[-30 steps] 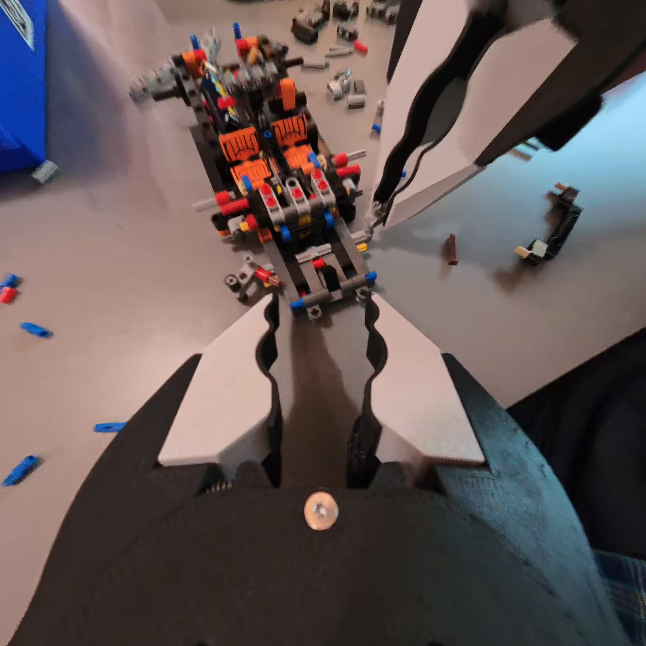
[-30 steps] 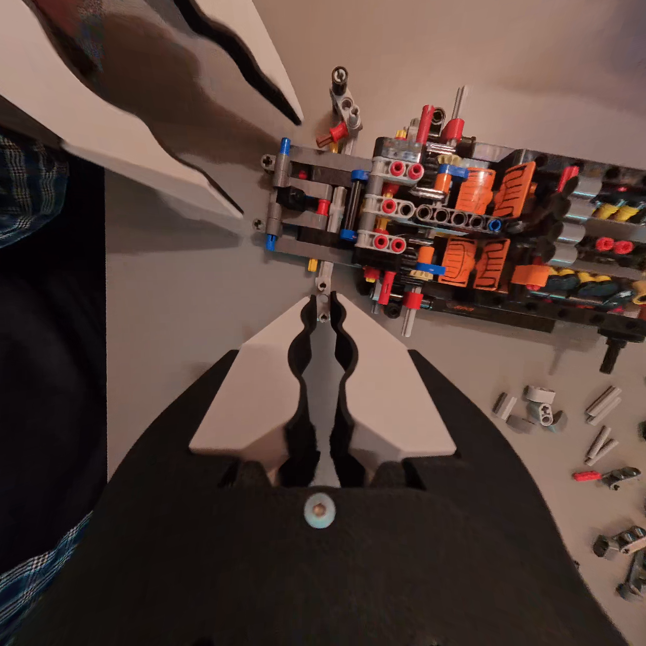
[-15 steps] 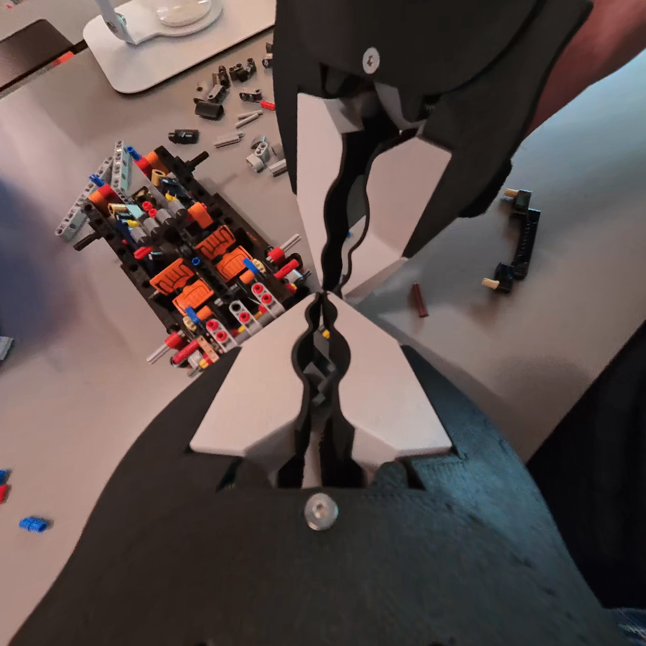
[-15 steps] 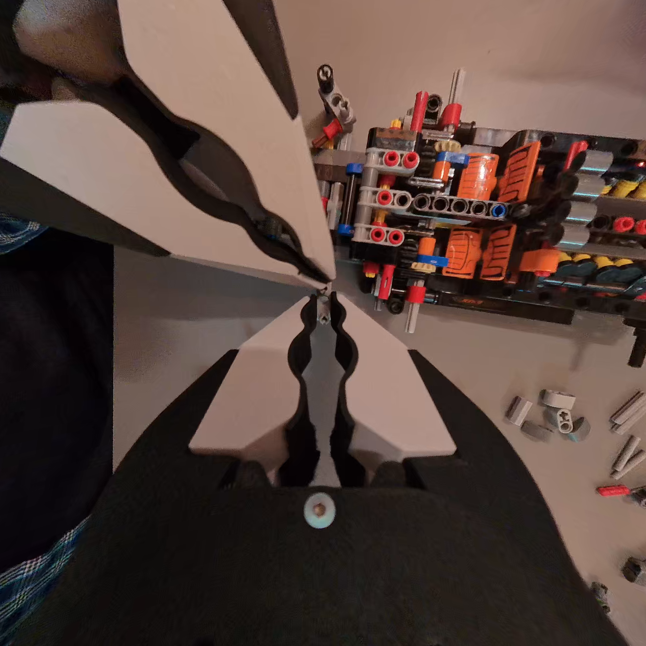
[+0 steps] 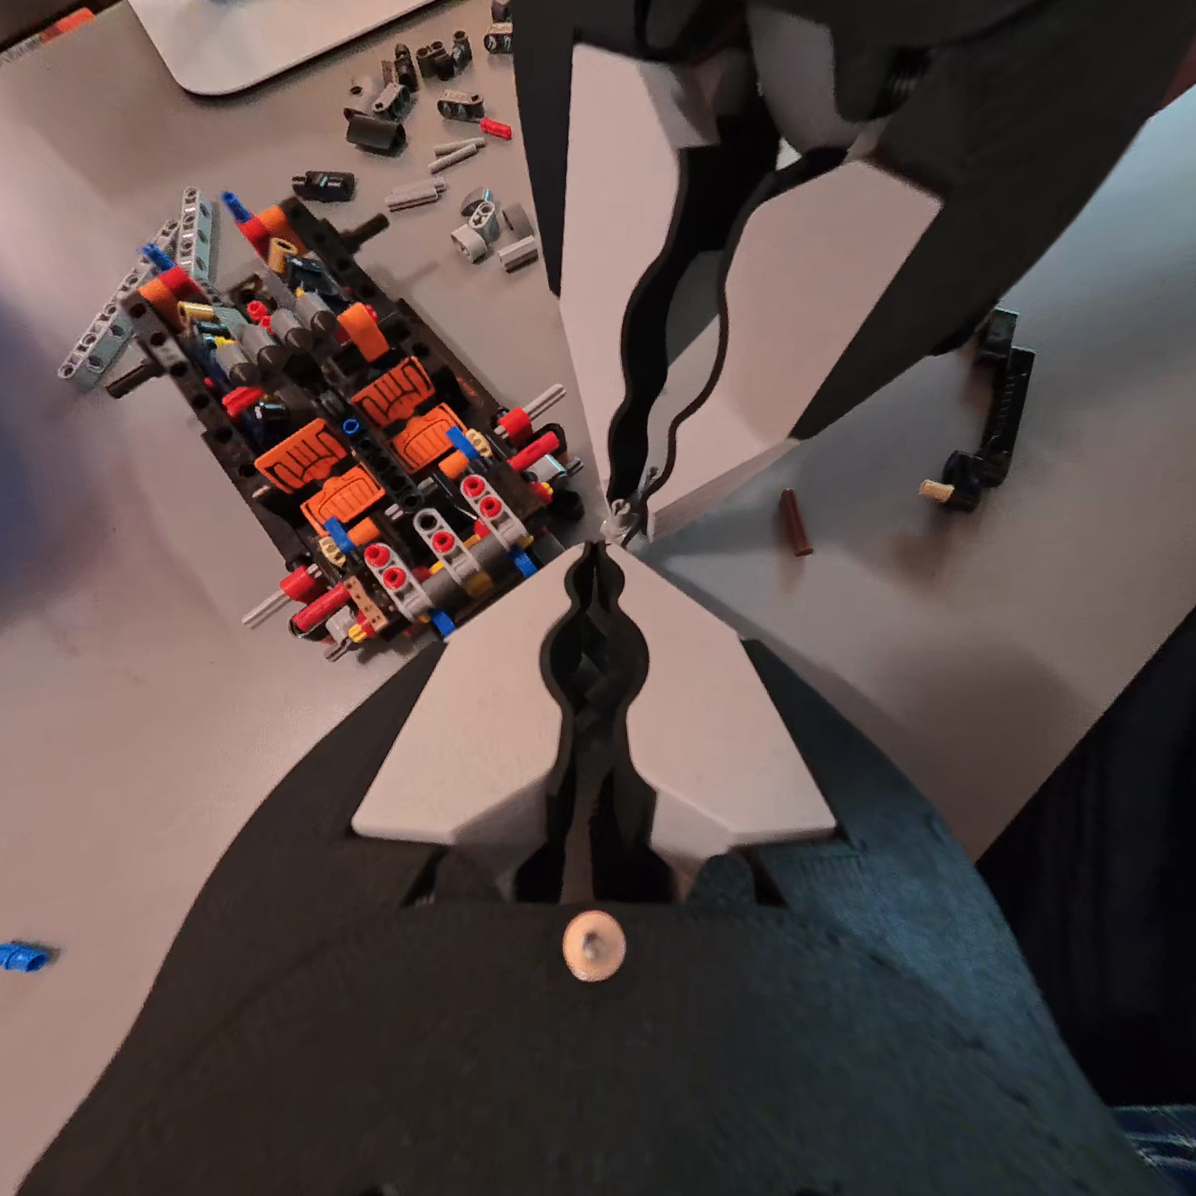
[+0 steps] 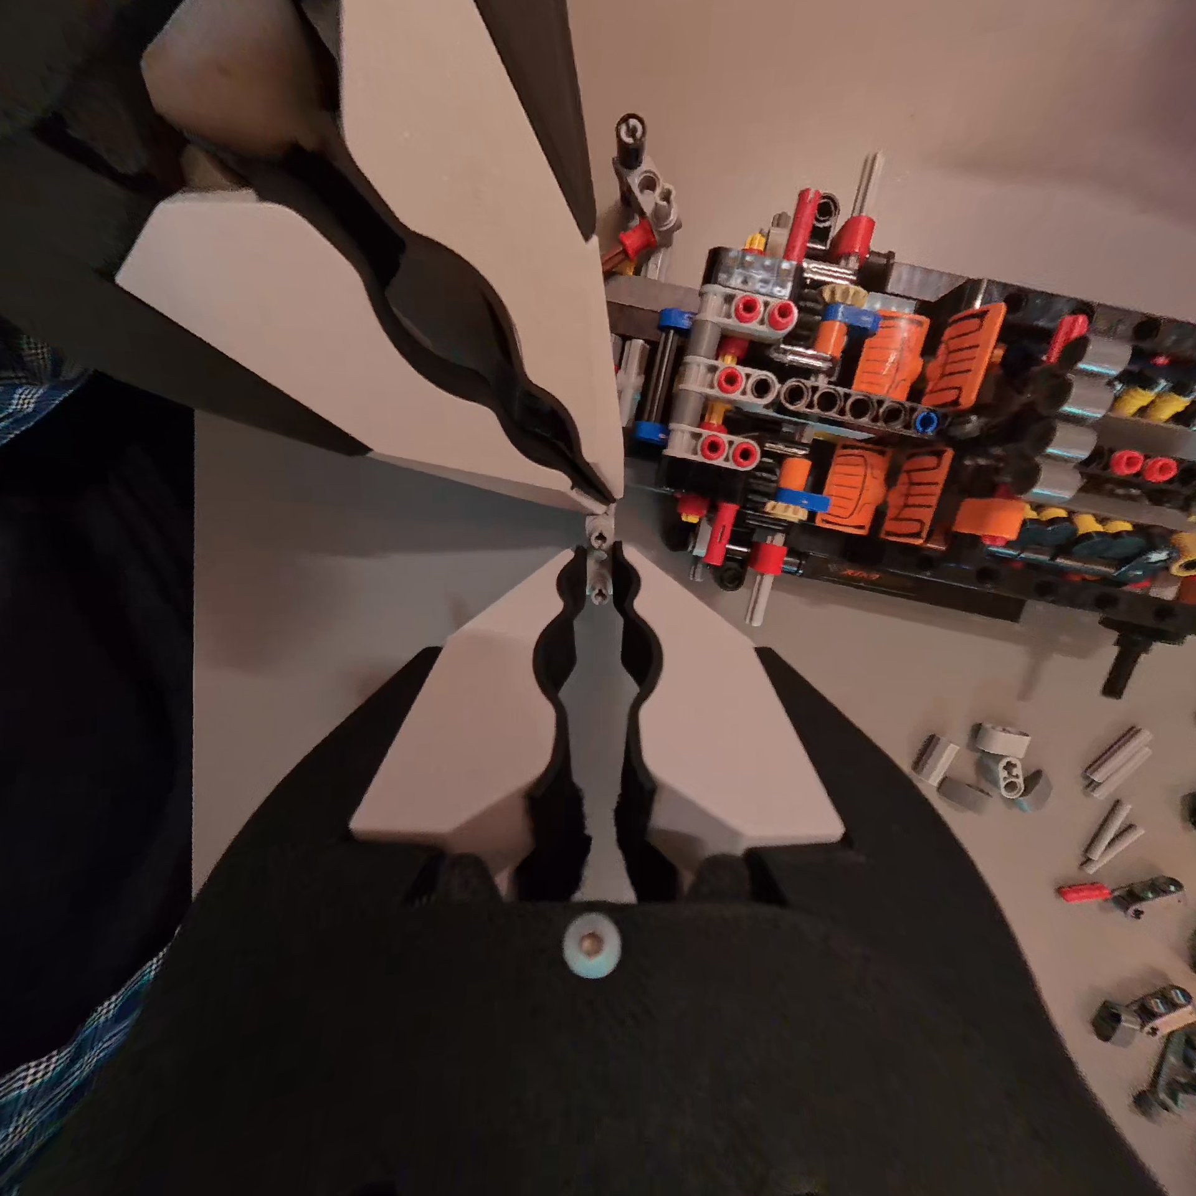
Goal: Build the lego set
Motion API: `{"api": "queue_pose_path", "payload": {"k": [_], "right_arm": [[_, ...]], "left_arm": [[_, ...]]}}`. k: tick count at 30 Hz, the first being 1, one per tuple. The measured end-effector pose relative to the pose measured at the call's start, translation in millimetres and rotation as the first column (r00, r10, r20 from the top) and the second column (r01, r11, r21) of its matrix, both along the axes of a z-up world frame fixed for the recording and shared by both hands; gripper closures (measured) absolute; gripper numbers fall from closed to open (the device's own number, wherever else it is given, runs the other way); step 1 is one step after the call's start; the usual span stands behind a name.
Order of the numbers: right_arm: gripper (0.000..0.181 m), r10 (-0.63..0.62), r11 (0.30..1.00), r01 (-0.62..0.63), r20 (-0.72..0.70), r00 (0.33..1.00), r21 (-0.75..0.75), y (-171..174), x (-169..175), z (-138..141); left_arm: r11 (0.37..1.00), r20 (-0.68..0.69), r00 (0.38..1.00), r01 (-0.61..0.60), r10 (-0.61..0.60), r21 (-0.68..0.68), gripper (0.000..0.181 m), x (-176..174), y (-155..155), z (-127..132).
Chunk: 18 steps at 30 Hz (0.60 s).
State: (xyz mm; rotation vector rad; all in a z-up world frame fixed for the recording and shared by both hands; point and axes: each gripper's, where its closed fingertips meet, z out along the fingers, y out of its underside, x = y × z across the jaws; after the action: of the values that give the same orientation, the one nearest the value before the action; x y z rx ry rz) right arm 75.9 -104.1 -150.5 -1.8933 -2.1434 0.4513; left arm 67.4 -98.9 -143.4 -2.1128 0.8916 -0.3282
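right tool (image 6: 598, 558): white wedge fingers with black wavy pads, clamped on a thin light-grey ribbed plastic axle (image 6: 599, 562), tip poking out toward the model.
left tool (image 5: 594, 550): same build, tips together at the near end of the model; dark frame bits show between the pads, so probably gripping it, not certain.
model: long black-beam lego chassis (image 5: 362, 446), orange ridged seats, red and blue pins, grey liftarms; flat on the matte grey tabletop (image 5: 162, 744), left of both tools.
progress: frame and seats built, no bodywork; judged mid-build, axle not yet seated.
loose: small grey connectors (image 6: 996, 764) near right, brown pin (image 5: 795, 521), black toothed rack (image 5: 996, 414).
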Motion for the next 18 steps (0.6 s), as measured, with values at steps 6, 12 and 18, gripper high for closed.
{"api": "queue_pose_path", "payload": {"k": [6,12,18], "right_arm": [[0.177,-0.018,1.0,0.018,-0.014,1.0,0.002,0.8,-0.4,-4.2],[0.177,-0.034,0.999,0.034,-0.042,0.999,-0.007,2.4,-2.3,-2.7],[0.177,-0.032,0.999,0.032,-0.048,0.998,-0.001,2.6,-2.8,0.7]], "left_arm": [[1.0,0.009,1.0,-0.004,0.004,0.017,0.181,1.9,0.6,1.0],[1.0,0.014,1.0,-0.003,0.002,0.016,0.181,2.4,-1.1,-0.1],[0.999,0.022,1.0,-0.007,0.007,0.036,0.181,1.8,-1.0,2.3]]}}
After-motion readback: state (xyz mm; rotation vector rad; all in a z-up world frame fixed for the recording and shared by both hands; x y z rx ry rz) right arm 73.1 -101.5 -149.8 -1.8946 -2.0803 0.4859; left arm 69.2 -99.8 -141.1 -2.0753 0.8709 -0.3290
